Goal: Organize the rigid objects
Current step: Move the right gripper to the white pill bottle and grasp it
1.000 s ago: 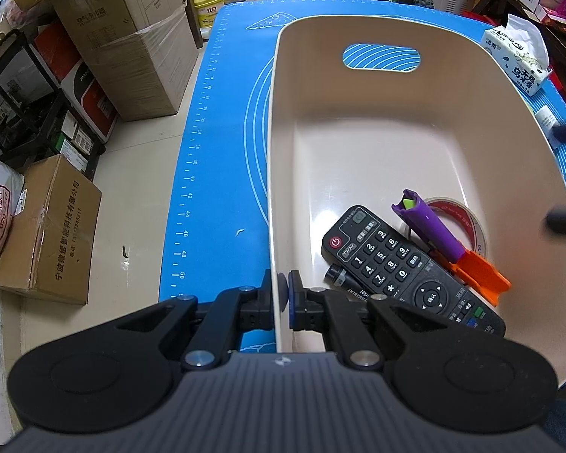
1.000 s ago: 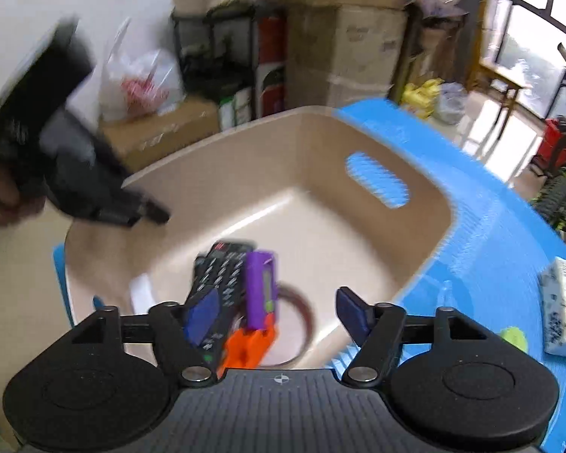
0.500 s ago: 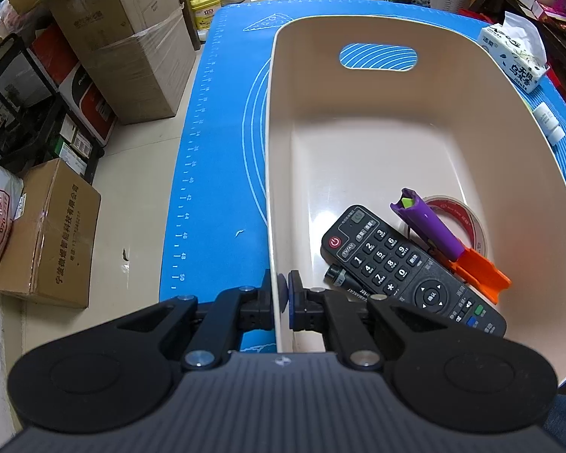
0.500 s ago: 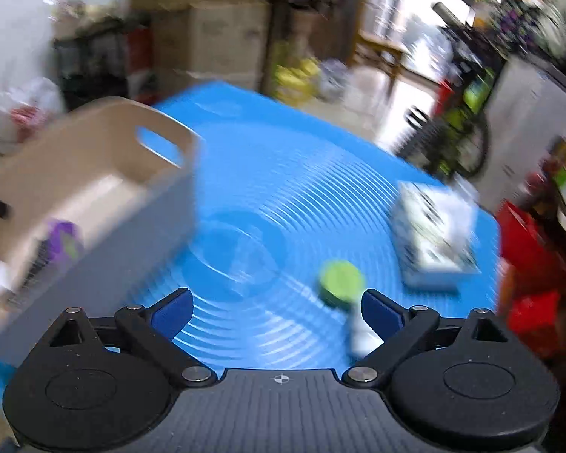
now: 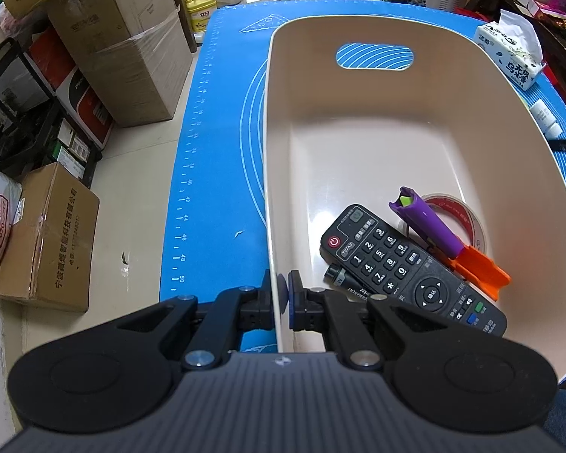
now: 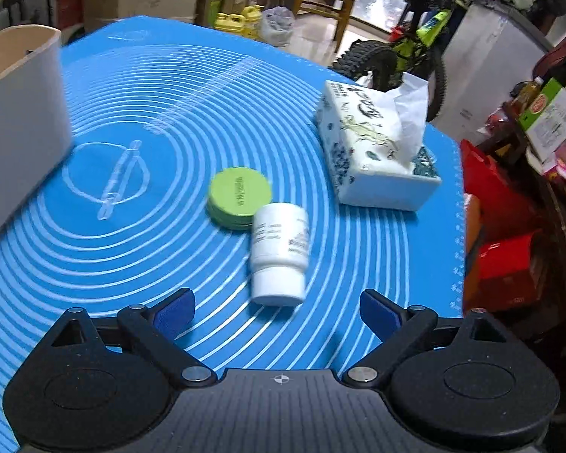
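A beige plastic bin [image 5: 358,120] stands on the blue mat [image 5: 215,132]. My left gripper [image 5: 282,294] is shut on the bin's near wall. In the bin lie a black remote [image 5: 403,264], a purple and orange tool [image 5: 441,234], a roll of clear tape [image 5: 468,219] and a black marker [image 5: 339,275] partly under the remote. My right gripper [image 6: 277,309] is open and empty, just short of a white bottle [image 6: 279,249] lying on the mat [image 6: 169,120]. A green round tin [image 6: 239,196] lies touching the bottle's far end. The bin's corner [image 6: 19,90] shows at the left.
A tissue box [image 6: 373,147] stands on the mat beyond the bottle, also in the left wrist view [image 5: 509,56]. Cardboard boxes [image 5: 113,45] and a rack stand on the floor left of the table. A bicycle [image 6: 407,49] and red boxes [image 6: 509,264] are past the mat's right edge.
My right gripper has swung away from above the bin to the right and now faces the white bottle and green tin, closer than half a second ago. The left gripper has not moved.
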A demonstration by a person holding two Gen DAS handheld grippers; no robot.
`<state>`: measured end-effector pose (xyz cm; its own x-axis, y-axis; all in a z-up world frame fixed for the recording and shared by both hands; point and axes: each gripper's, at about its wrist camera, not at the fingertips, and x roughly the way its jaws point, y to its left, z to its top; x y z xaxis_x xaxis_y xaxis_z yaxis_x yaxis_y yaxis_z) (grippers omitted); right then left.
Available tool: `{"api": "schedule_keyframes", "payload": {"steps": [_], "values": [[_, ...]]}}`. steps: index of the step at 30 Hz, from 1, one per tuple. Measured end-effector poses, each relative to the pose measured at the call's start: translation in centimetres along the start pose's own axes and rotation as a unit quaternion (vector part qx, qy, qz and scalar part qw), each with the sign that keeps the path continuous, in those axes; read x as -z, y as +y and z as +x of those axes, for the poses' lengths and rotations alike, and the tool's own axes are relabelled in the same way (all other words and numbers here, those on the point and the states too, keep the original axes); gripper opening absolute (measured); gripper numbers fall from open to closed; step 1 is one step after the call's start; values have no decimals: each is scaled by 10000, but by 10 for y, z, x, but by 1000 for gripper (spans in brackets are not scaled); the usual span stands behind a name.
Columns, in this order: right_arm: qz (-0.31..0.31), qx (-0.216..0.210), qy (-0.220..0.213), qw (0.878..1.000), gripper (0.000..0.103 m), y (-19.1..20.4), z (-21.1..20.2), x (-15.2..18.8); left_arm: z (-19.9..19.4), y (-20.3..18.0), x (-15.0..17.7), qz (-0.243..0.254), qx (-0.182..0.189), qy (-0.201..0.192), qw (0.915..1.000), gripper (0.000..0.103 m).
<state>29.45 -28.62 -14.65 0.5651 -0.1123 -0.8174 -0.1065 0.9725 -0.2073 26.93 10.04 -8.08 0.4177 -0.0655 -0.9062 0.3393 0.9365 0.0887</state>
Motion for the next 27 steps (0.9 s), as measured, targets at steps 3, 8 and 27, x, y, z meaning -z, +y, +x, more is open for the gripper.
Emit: {"api": "schedule_keyframes", "payload": {"steps": [3,8,27], "values": [[386,-36,-129,9992,89,-7,7,-5,0,-1,0,24,0,2,10000,7],[639,32,-15,9979,58,-6,20,-7,0,-1,0,44,-7,5,10000,7],[-261,-392,-359,9982,44,42,-50,-16,0,1,-1,-17,13,-13,10000,7]]}}
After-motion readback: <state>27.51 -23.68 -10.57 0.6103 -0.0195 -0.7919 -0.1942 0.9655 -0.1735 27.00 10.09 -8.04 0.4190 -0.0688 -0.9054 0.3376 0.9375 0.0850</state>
